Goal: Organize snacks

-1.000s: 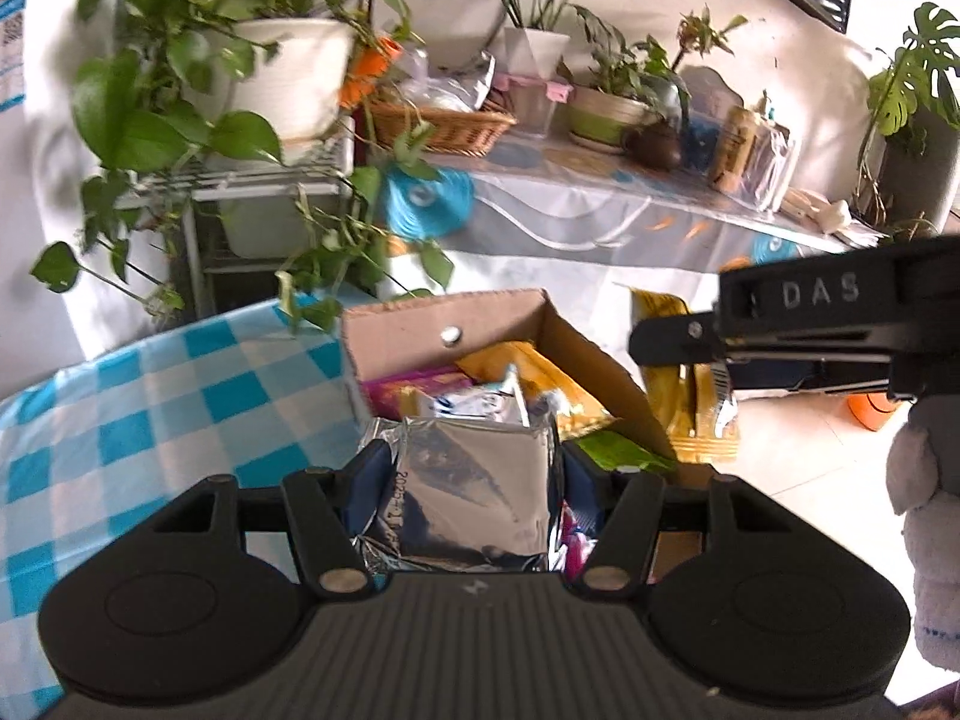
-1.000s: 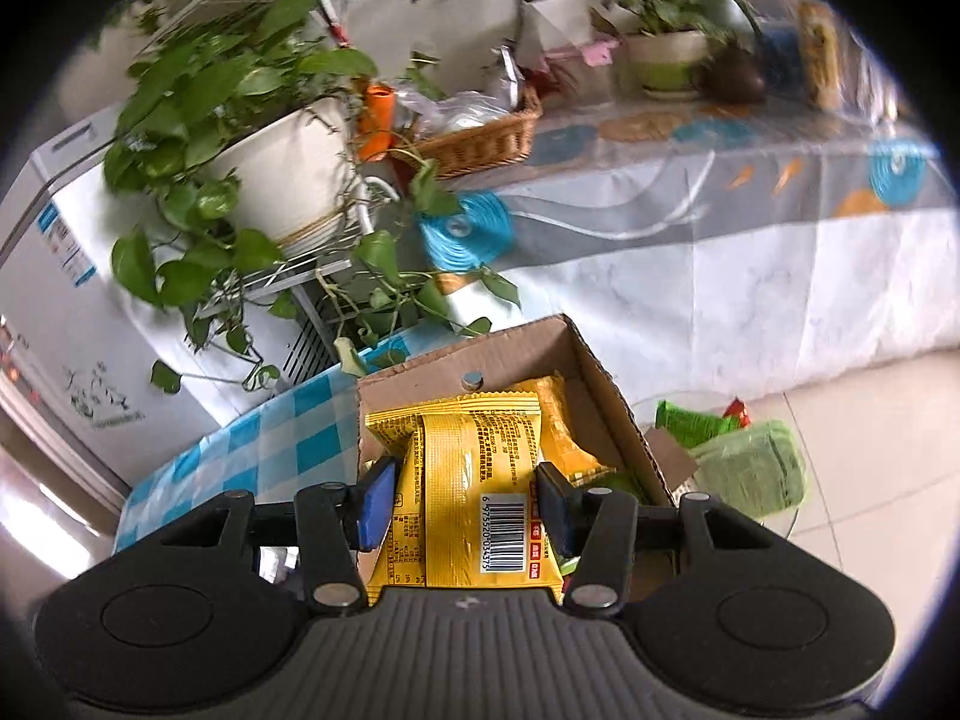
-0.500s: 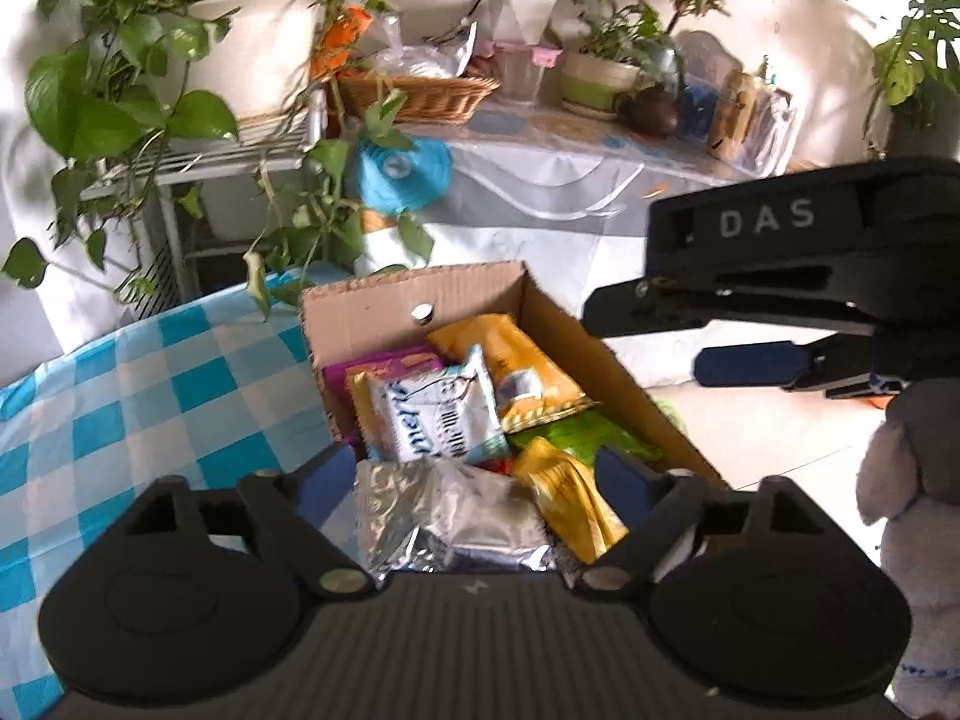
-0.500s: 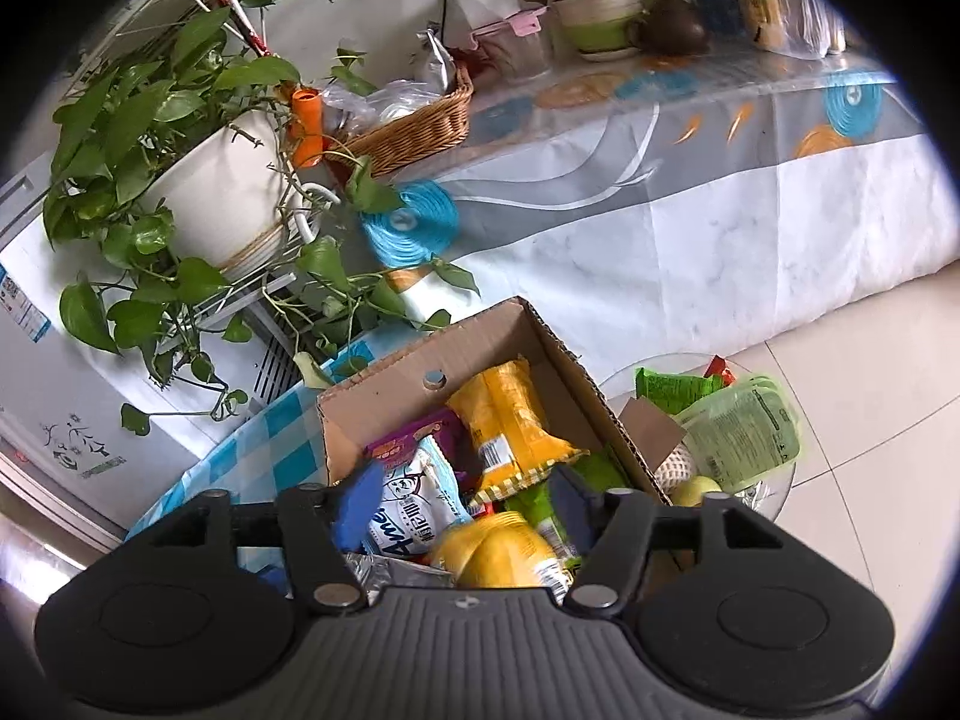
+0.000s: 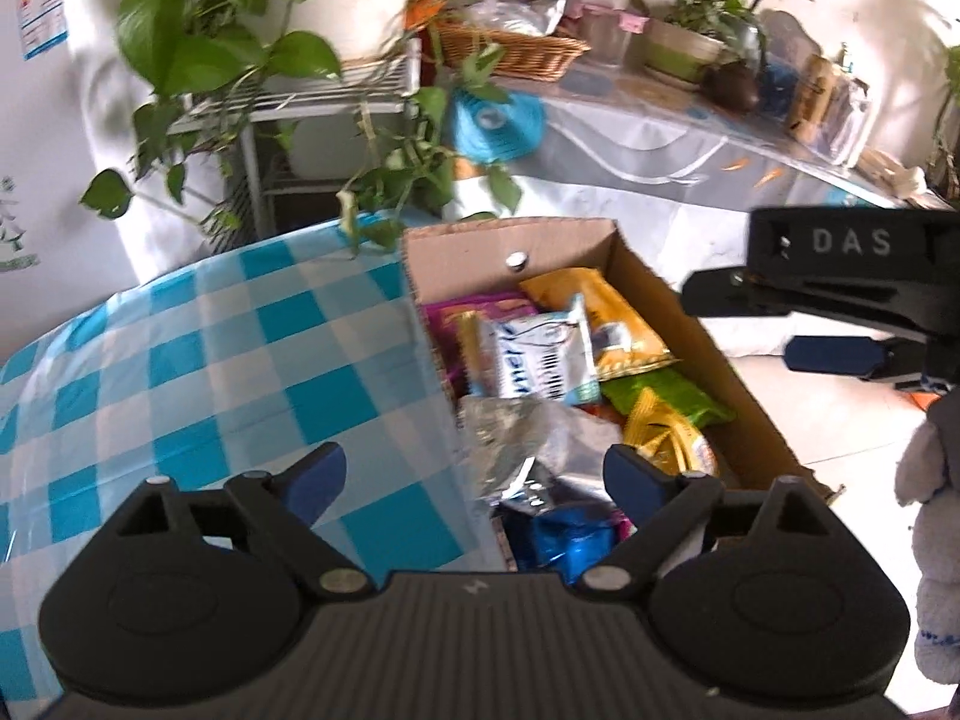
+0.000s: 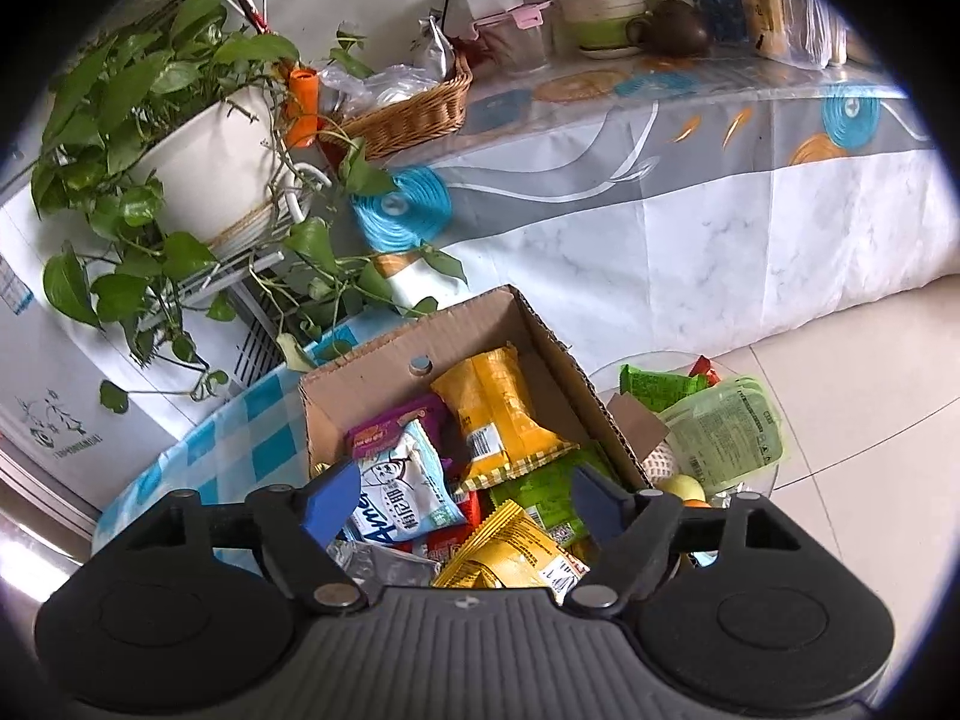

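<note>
1. The left gripper point(image 5: 474, 474) has its blue-tipped fingers point(image 5: 312, 474) spread wide and holds nothing. Under its left finger lies the blue-and-white checked tablecloth point(image 5: 210, 360).
2. Between those fingers, just ahead, the near left wall of the cardboard box point(image 5: 432, 348) crosses the gap (the box is open at the top). The silver foil packet point(image 5: 528, 438) lies loose inside it, right in front of the gap, with a blue wrapper point(image 5: 564, 540) nearer the gripper body.
3. Farther ahead in the box sit a white-and-blue packet point(image 5: 534, 360) and an orange-yellow packet point(image 5: 606, 318) against the far wall; a green packet point(image 5: 666, 396) and a crumpled yellow packet point(image 5: 666, 438) lie just past the right finger.
4. To the right of the left gripper, the right gripper point(image 5: 852, 324) hangs beside the box, above the floor.
5. From its own camera, the right gripper point(image 6: 468, 498) also stands wide apart and empty. A white-and-blue packet point(image 6: 402, 492) is beside its left finger, and the yellow packet point(image 6: 510, 552) lies low between the fingers, inside the box point(image 6: 366, 372).
6. Beyond its right finger, outside the box, a glass plate point(image 6: 762, 480) holds green wrappers point(image 6: 720, 426).
</note>
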The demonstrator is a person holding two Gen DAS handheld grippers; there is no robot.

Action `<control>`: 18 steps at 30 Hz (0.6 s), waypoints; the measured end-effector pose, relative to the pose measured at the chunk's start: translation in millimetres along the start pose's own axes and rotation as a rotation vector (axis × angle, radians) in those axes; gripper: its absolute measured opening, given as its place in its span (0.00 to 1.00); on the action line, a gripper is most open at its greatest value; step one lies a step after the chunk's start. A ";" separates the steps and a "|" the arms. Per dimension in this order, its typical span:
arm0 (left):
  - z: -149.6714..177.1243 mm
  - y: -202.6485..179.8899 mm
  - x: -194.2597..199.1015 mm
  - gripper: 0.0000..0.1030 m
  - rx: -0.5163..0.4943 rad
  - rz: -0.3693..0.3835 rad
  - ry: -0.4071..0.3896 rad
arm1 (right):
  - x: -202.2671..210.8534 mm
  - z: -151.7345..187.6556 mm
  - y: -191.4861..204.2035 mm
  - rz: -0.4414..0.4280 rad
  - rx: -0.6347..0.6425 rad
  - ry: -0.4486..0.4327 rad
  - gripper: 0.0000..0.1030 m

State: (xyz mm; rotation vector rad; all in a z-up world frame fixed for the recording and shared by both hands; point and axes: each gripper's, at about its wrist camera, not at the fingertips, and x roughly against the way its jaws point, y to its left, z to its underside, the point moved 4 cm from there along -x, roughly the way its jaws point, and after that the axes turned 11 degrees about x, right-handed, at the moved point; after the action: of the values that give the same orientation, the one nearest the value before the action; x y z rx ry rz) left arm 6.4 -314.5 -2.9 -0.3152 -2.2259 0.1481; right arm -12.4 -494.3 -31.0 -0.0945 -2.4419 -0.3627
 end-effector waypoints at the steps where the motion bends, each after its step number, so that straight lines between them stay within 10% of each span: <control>1: -0.6 2.7 0.7 0.90 0.006 -0.005 0.001 | -0.6 0.4 0.9 0.006 0.006 0.003 0.80; 18: -12.4 20.9 4.2 0.98 0.064 -0.100 0.016 | -2.3 15.1 8.0 0.143 0.178 0.061 0.92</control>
State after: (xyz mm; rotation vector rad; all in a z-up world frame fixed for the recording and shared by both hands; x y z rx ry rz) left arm 17.2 -293.3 3.5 -0.1694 -2.2112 0.1620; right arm -18.4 -482.2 -41.8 -0.1766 -2.3785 -0.0830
